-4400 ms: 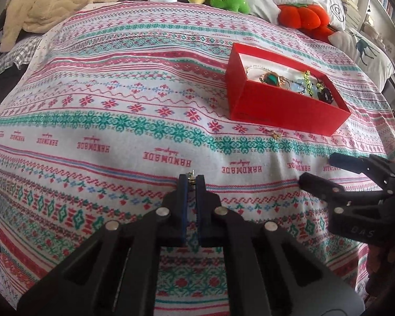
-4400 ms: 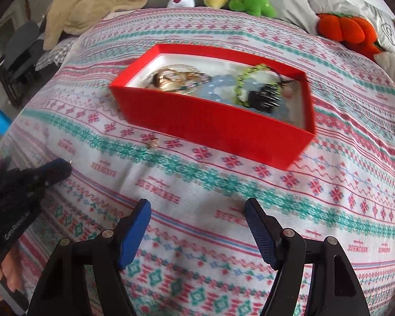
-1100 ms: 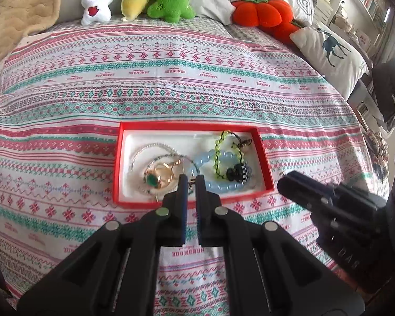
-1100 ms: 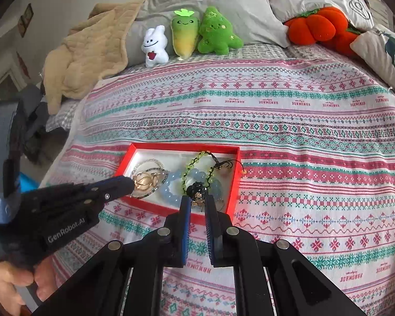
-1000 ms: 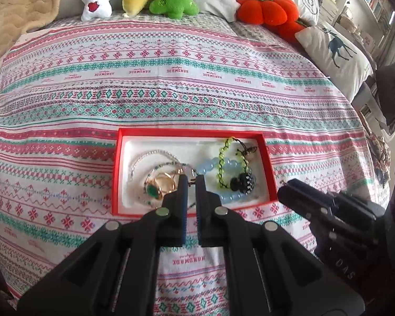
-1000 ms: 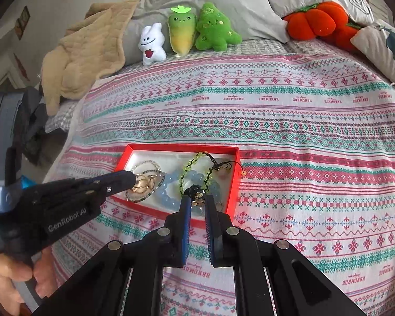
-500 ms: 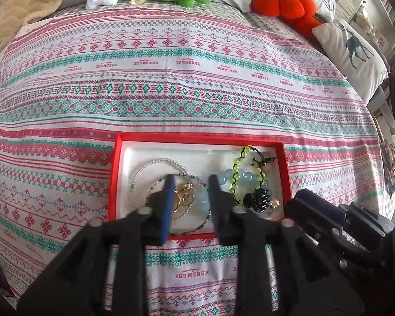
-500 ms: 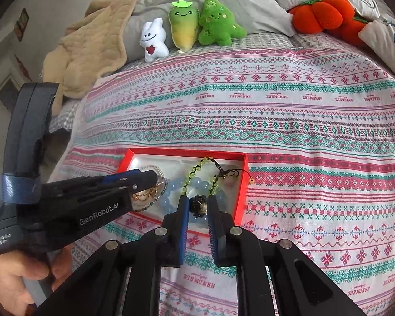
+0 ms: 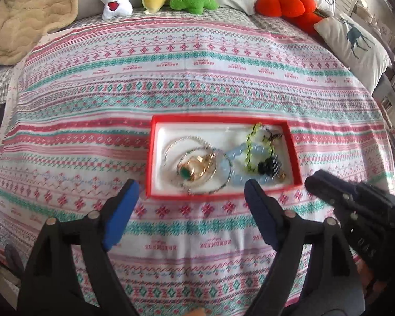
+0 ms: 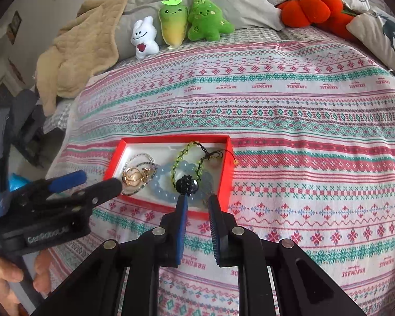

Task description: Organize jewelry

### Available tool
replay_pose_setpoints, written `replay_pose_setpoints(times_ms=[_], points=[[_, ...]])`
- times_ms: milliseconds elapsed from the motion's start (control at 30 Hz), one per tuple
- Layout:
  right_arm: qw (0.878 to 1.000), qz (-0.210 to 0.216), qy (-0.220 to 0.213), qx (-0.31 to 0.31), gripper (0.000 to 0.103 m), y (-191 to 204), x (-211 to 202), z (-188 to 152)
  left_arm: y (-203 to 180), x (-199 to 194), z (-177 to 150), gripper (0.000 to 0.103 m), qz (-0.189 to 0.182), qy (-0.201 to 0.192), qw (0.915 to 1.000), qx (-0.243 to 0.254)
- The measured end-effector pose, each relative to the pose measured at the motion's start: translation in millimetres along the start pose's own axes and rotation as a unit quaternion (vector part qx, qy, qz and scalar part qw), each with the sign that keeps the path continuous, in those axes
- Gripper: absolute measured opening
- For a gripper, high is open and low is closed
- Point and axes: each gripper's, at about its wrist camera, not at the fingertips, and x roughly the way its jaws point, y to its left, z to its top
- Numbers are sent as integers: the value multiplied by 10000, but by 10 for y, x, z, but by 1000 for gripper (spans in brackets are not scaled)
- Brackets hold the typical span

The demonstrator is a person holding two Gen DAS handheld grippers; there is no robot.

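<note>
Both grippers are hovering over the red box of jewelry on the bed. The left gripper is gaping wide and empty; the right gripper is standing slightly parted, likely releasing.

The bed is viewed from above and from its foot end by both fisheye cameras, each aimed forward along its own fingers toward the pillows. In the left wrist view the red box is seen almost straight down, close beyond the left gripper. In the right wrist view it is looked at more obliquely, just beyond the right gripper. The box, the patterned bedspread and the plush toys are shared by both views; each gripper is also caught in the other's view.
</note>
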Motion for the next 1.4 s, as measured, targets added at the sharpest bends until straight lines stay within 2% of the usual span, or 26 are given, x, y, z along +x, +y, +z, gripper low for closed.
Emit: replay_pose_setpoints(times_ms=[67,100,133,167,367,467,533,700,967,1400], points=[[9999,-144,11,2,32,7,-21,-63,32,-17,-131,88,121,93,9999,-65],[9998,-218,21,-12,59,12,-32,-103,59,-18,-216,91,163,146,9997,-134],[9996,-269,11,-22,80,17,-52,-155,71,-16,-278,94,171,172,9995,-187],[9996,-292,-29,-44,82,29,-79,-200,89,-14,-345,95,180,186,9994,-228],[9985,-492,96,-235,82,114,-200,-451,127,-41,-658,99,597,126,9981,-102],[9975,-638,219,-218,83,130,-236,-549,151,-60,-782,100,702,56,9975,-75],[9964,-790,145,-260,85,157,-278,-600,153,-73,-869,101,738,14,9972,-78],[9916,-1168,-32,-554,86,263,-281,-687,111,-65,-990,101,678,67,9977,13],[9917,-1219,231,-331,86,249,-94,-756,111,-90,-1018,102,524,37,9986,-73],[9916,-1233,360,-149,86,198,-2,-769,180,-76,-1045,102,395,101,9990,-178]])
